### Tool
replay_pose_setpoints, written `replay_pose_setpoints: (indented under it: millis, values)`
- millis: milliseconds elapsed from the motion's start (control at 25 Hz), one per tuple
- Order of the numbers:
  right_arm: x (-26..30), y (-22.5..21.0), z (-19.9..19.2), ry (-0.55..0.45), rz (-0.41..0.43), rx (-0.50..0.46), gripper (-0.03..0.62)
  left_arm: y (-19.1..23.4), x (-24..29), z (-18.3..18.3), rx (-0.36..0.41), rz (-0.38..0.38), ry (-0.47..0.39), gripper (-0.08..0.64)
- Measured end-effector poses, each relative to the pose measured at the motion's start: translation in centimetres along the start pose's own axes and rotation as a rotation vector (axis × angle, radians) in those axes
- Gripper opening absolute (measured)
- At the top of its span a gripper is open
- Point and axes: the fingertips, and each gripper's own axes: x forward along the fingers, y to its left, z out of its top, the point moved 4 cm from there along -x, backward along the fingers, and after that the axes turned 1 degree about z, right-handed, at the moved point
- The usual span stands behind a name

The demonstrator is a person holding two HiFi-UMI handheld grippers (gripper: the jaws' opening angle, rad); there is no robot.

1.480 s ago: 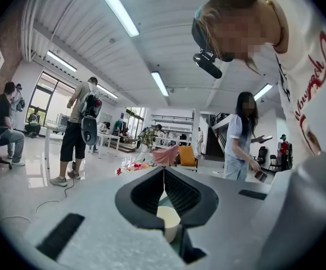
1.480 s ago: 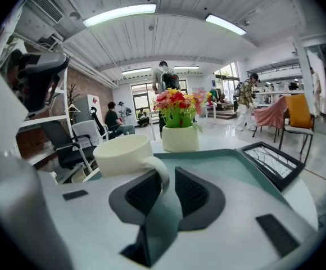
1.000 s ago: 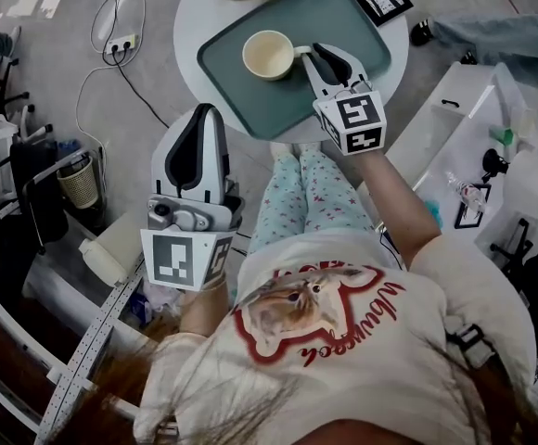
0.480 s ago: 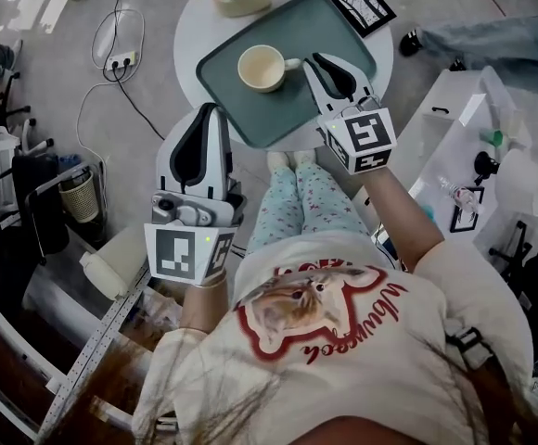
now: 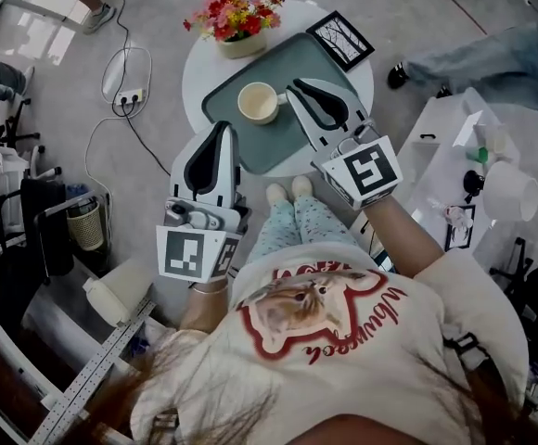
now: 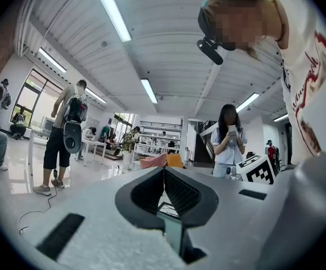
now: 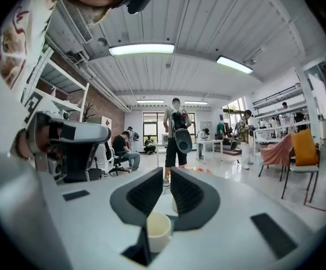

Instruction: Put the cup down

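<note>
A cream cup (image 5: 257, 102) stands upright on a grey-green tray (image 5: 274, 142) on the round white table (image 5: 195, 74), its handle turned to the right. My right gripper (image 5: 294, 85) hovers just right of the cup, apart from it, its jaws a narrow gap apart and holding nothing. In the right gripper view the cup (image 7: 157, 230) shows low down through the gap behind the right gripper (image 7: 167, 174) tips. My left gripper (image 5: 223, 126) is shut and empty, held over the table's near-left edge. The left gripper (image 6: 163, 171) points out into the room.
A pot of flowers (image 5: 233, 14) and a framed picture (image 5: 340, 40) stand at the table's back. A power strip with cables (image 5: 127, 95) lies on the floor to the left. A white cabinet (image 5: 454, 146) stands to the right. People stand about the room.
The right gripper has let go of the cup's handle and drawn back and upward. The cup stays on the tray. The left gripper has shifted slightly toward the table.
</note>
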Motion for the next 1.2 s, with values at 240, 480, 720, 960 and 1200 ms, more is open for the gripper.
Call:
replay_pose_setpoints:
  millis: [240,480,720,960,1200]
  values:
    - [-0.7,0.9,5.4,-0.066,0.047,-0.056,0.054,-0.8,0.4,1.9,0.022,-0.028,-0.025,0.015]
    - [-1.4,2.6,9.3,-0.116,0.099,-0.103,0.046,-0.8,-0.3,3.0,0.037,-0.028,-0.032,0.015]
    - [-2.1,3.8,13.0,-0.171,0.134,-0.114,0.031,-0.4,-0.7,5.3,0.047,-0.027,-0.087,0.015]
    - [-2.6,4.9,14.7,-0.22,0.158,-0.127,0.028,-0.8,-0.6,7.2,0.071,-0.054,-0.123,0.015]
    - [-3.1,5.1,16.0,-0.209,0.152,-0.141,0.028,-0.5,-1.2,7.5,0.075,-0.073,-0.131,0.015]
